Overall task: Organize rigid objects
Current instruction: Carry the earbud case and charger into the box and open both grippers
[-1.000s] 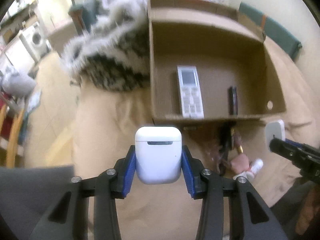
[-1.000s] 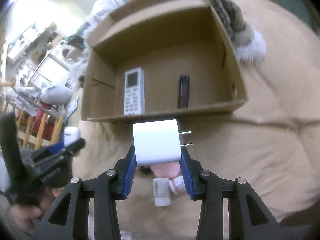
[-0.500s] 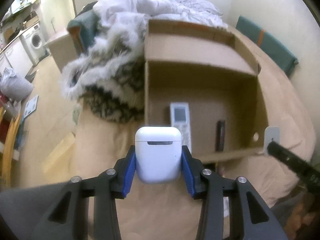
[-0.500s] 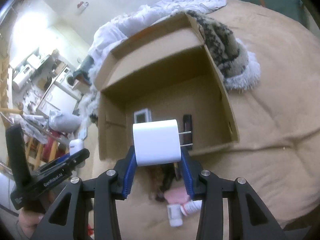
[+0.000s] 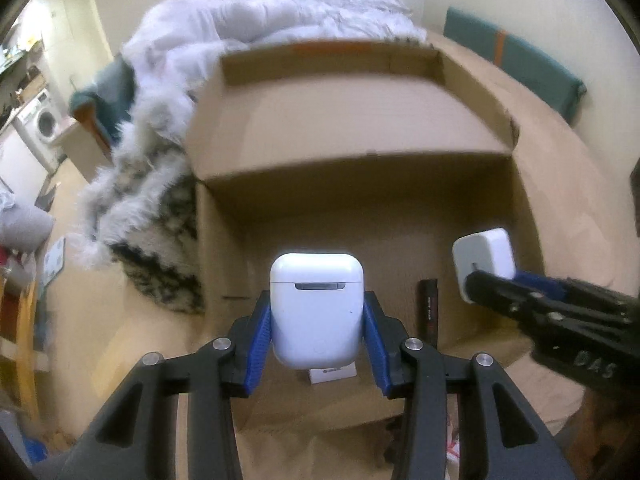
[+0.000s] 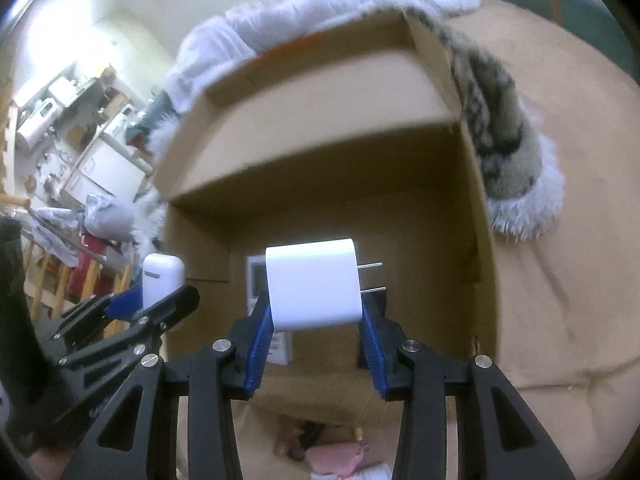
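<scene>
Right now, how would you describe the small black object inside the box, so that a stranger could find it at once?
Find the open cardboard box on the tan bedding. On its floor, right of the white remote control, lies the slim black stick-shaped object. It is the only dark thing in the box; the earbuds case and the charger are white and held in grippers.

Glossy smooth white plastic earbud case (image 5: 317, 309) and charger (image 6: 313, 284), matt brown cardboard box (image 5: 352, 128), fluffy fur blanket (image 5: 140, 184).
</scene>
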`<state>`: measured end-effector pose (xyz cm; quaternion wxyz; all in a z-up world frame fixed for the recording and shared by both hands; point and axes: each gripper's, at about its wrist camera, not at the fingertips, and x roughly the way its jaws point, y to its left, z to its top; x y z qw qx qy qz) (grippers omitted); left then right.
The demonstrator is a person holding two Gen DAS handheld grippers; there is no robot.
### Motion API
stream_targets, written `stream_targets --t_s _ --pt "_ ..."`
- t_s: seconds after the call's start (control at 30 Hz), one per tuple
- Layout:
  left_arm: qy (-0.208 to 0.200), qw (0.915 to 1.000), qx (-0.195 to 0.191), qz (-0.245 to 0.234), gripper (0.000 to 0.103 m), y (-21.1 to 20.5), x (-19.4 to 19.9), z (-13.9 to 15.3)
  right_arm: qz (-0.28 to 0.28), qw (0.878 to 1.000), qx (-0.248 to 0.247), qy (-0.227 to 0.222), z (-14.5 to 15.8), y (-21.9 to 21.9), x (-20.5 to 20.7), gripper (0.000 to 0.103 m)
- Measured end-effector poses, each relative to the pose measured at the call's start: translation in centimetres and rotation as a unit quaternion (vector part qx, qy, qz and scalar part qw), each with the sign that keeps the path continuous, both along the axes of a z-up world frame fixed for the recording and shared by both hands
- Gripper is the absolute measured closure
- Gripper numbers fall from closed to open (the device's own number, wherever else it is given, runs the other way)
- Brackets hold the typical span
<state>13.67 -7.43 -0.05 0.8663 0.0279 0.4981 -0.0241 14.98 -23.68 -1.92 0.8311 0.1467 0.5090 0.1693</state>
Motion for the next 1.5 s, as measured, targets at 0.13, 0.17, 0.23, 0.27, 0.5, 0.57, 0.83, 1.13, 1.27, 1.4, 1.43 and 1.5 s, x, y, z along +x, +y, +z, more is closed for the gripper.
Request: stream_targets --t_s 0.13,0.17,0.23,0.27,0.5,0.57,0.83,1.13,1.27,1.4,1.43,1.5 --pt "0.026 0.9986 -0.041 0.021 0.064 0.9 0.5 -2.8 -0.010 0.999 0.006 0.037 -2.6 0.1 0.3 0.060" --pt "0.032 0.9980 -0.043 0.033 0.064 1.2 0.5 -3.4 -0.007 0.999 0.003 0.038 -2.9 0.3 0.3 0.060" --pt "0.034 0.9981 -0.040 0.031 0.064 1.2 0.6 -3.7 0.001 0.999 -0.012 0.041 -3.2 0.7 0.4 0.060" --pt "0.029 0.9986 -0.034 0.028 0.064 1.1 0.5 -3.8 0.000 0.999 -0.017 0.047 -3.6 0.8 0.5 0.060" --pt "0.007 0.9996 -0.009 0.025 0.064 0.6 0.3 -4.3 -0.022 0.996 -0.022 0.082 -5.3 0.2 1.0 0.059" --pt "0.010 0.9997 -0.004 0.024 0.064 0.7 0.4 -4.6 -0.023 0.996 -0.023 0.081 -5.3 0.1 1.0 0.059" --pt "0.038 0.9984 -0.017 0.038 0.064 1.0 0.9 -5.8 -0.026 0.997 -0.017 0.070 -4.7 -0.2 1.1 0.060" --pt "0.022 0.9982 -0.032 0.046 0.031 1.9 0.4 -5.1 -0.028 0.997 0.023 0.062 -3.7 -0.6 1.1 0.025" --pt "0.016 0.9989 -0.017 0.040 0.031 1.8 0.4 -4.8 -0.034 0.998 0.026 0.043 -2.9 -0.7 1.0 0.014" --pt "0.015 0.9990 -0.024 0.035 0.031 1.5 0.4 -4.6 -0.042 0.998 0.032 0.039 -2.7 -1.1 1.0 0.004" --pt "0.015 0.9988 -0.032 0.034 0.031 1.5 0.6 -4.5 -0.042 0.998 0.034 0.039 -2.7 -1.1 1.0 0.004" --pt "0.015 0.9986 -0.037 0.034 0.031 1.5 0.5 -4.5 -0.045 0.998 0.035 0.033 -2.4 -1.2 1.0 0.004"
